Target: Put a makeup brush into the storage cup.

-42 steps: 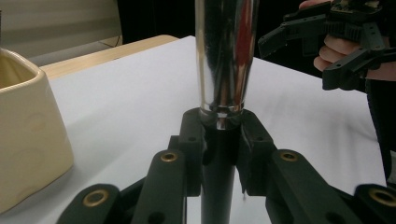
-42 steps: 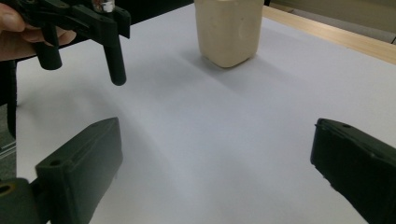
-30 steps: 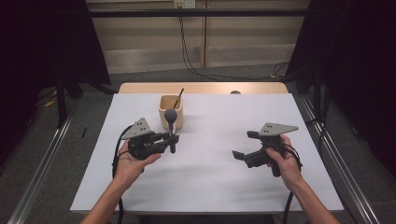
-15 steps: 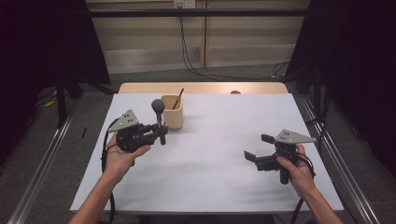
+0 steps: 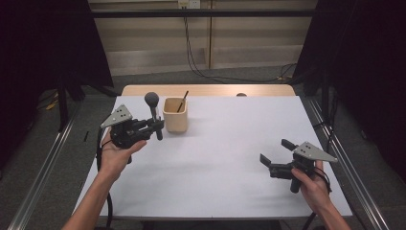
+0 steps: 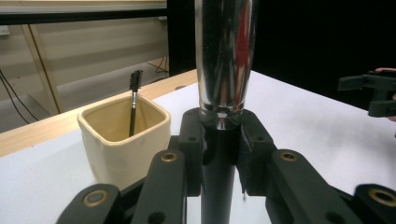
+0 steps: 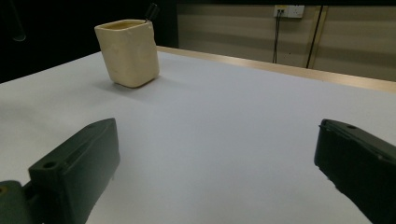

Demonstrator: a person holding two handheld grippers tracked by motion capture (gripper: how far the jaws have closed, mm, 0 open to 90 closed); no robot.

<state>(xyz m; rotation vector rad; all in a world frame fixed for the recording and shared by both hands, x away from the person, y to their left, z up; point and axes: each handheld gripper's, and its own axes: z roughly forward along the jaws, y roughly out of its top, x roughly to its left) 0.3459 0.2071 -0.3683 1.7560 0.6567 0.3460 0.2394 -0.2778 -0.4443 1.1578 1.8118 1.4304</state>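
My left gripper (image 5: 156, 128) is shut on the black handle of a big powder brush (image 5: 152, 99). The brush stands upright, grey head on top, just left of a cream square cup (image 5: 175, 116). In the left gripper view the brush's silver ferrule (image 6: 224, 56) rises between the jaws, and the cup (image 6: 123, 135) holds a thin black wand (image 6: 134, 100). My right gripper (image 5: 276, 152) is open and holds nothing, low over the table's front right. In the right gripper view its jaws (image 7: 219, 154) frame bare table, with the cup (image 7: 128, 51) far off to the left.
A white sheet (image 5: 225, 143) covers the table, and a wooden strip (image 5: 210, 90) runs along its far edge. A small dark object (image 5: 241, 94) sits on that strip. Metal rails (image 5: 48, 158) run along both sides, and cables hang behind.
My left hand has carried the brush left and upward, away from the cup's front. My right hand has drifted right and toward the near edge, sinking lower.
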